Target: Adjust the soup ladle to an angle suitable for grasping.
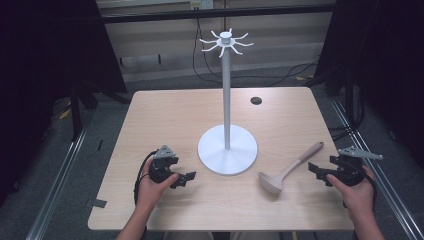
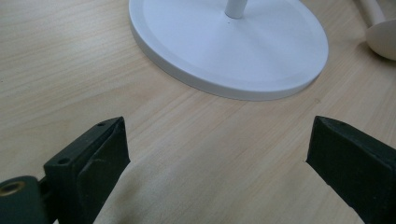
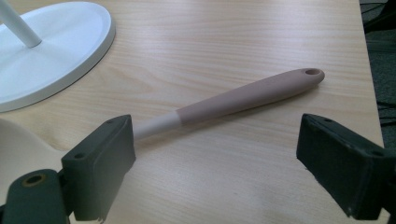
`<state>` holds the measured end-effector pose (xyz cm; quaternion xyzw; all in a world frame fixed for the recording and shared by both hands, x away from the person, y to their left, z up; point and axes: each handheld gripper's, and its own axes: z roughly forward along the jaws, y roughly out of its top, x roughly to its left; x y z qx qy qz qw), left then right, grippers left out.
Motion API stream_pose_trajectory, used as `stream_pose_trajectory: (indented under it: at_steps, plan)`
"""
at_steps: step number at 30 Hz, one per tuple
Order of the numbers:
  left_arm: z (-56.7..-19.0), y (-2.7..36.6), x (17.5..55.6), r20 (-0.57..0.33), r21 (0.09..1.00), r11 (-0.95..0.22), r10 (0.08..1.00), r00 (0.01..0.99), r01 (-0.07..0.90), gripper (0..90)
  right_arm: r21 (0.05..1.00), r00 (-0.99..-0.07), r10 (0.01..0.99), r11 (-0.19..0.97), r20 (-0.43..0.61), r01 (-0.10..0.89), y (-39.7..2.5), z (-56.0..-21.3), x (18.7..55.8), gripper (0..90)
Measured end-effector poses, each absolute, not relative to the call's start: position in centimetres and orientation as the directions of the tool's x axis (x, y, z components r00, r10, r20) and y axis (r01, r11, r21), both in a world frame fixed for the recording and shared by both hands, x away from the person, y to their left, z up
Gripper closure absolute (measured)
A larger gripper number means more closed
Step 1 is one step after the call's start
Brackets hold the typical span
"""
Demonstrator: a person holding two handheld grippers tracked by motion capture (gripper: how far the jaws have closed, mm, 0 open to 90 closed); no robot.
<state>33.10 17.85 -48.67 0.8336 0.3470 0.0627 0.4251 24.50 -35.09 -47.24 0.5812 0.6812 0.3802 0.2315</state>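
Near the table's front right corner the ladle point(image 1: 289, 171) lies flat, its long axis running from the bowl beside the stand base point(image 1: 227, 149) out toward the right hand-held gripper point(image 1: 316, 172), which waits closest, jaws apart and empty.

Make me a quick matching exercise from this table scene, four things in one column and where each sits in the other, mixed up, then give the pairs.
1. ladle
2. white stand
3. left gripper
4. right gripper

A. middle of the table
B. near the right edge, jaws open by the ladle handle
C. lying between the stand base and the right gripper
D. left of the stand base, jaws open

Pairs: 1-C, 2-A, 3-D, 4-B
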Motion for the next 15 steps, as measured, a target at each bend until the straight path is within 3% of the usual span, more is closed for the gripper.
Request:
stream_pose_trajectory:
  at_steps: [15]
  plan:
    - [-48.4,17.83,33.22,-0.183,0.76,-0.393,0.634,0.751,0.518,5.2,0.779,-0.246,0.968,0.115,0.051,0.616,-34.16,-47.77,25.24,18.2]
